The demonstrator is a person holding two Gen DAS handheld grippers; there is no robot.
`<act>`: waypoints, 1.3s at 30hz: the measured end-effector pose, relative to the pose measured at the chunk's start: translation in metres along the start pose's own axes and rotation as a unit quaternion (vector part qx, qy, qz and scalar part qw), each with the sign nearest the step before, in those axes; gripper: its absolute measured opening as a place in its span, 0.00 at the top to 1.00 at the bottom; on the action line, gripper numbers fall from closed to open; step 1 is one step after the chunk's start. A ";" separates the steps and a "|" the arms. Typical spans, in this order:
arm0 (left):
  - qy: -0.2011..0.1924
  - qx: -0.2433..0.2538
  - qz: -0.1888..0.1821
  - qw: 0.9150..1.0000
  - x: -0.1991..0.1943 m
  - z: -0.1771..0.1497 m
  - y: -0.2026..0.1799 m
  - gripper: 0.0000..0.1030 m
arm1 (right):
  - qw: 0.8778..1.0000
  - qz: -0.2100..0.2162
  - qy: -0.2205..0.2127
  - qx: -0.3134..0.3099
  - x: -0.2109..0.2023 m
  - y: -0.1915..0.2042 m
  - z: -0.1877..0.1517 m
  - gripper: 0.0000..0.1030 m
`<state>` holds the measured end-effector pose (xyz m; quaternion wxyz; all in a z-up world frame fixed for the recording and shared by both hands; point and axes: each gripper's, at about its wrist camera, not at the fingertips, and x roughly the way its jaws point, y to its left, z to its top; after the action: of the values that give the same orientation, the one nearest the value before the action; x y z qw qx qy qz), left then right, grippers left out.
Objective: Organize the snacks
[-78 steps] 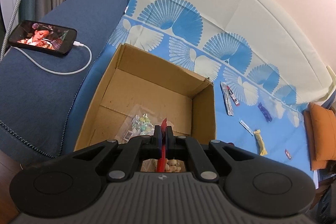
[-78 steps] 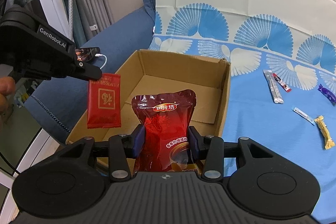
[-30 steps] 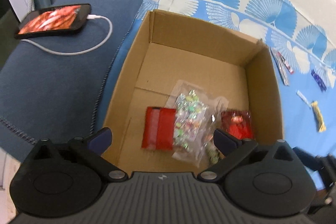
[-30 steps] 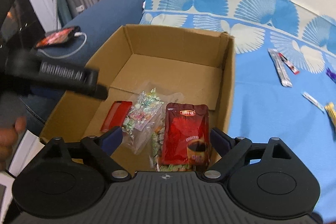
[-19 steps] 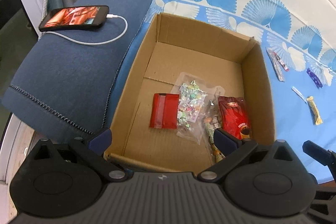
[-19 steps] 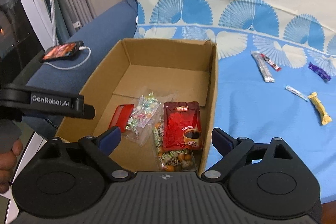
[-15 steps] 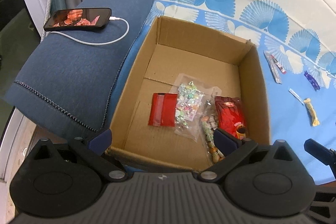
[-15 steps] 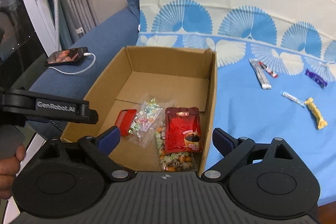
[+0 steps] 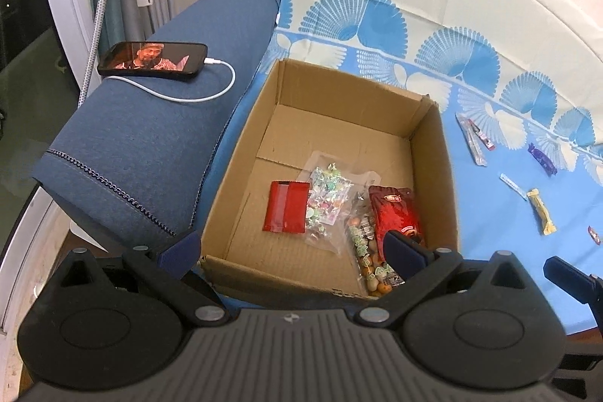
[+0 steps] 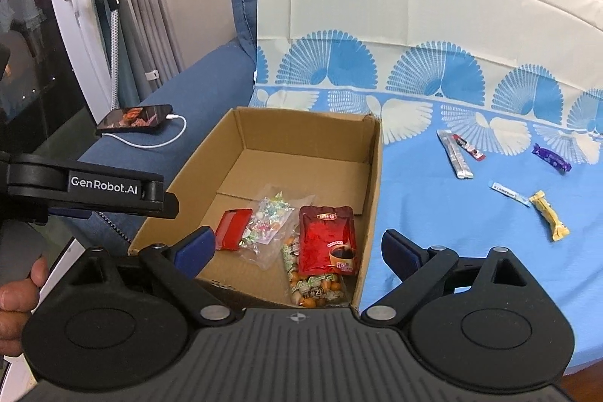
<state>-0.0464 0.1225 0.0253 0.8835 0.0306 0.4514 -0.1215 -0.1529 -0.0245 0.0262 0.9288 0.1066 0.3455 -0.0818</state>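
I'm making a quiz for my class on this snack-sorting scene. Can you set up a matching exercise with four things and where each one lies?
Things:
1. phone
2. dark red coffee pouch
3. yellow candy bar
4. flat red packet

Places:
A. on the blue cloth, outside the box
B. on the sofa armrest, cable plugged in
C. in the cardboard box, left of the clear candy bag
D. in the box, near its right wall

Pairs: 1-B, 2-D, 3-A, 4-C
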 end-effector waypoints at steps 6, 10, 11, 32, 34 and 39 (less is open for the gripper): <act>-0.009 0.006 -0.002 1.000 -0.009 -0.005 -0.002 0.00 | 1.000 0.001 -0.008 -0.005 -0.010 0.003 -0.003 0.07; -0.015 0.008 -0.001 1.000 -0.013 -0.007 -0.002 0.00 | 1.000 -0.002 -0.015 -0.002 -0.014 0.004 -0.005 0.03; -0.015 0.008 -0.001 1.000 -0.013 -0.008 -0.002 0.00 | 1.000 -0.002 -0.016 -0.002 -0.015 0.004 -0.005 0.03; -0.014 0.015 -0.002 1.000 -0.014 -0.010 -0.003 0.00 | 1.000 -0.003 -0.011 0.003 -0.017 0.002 -0.005 0.01; -0.014 0.014 -0.002 1.000 -0.013 -0.010 -0.003 0.00 | 1.000 -0.003 -0.011 0.003 -0.017 0.002 -0.005 0.00; -0.013 0.015 -0.002 1.000 -0.013 -0.010 -0.003 0.00 | 1.000 -0.003 -0.011 0.004 -0.017 0.002 -0.005 0.00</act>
<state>-0.0623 0.1233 0.0305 0.8886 0.0415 0.4379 -0.1301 -0.1681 -0.0201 0.0338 0.9319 0.1081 0.3352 -0.0868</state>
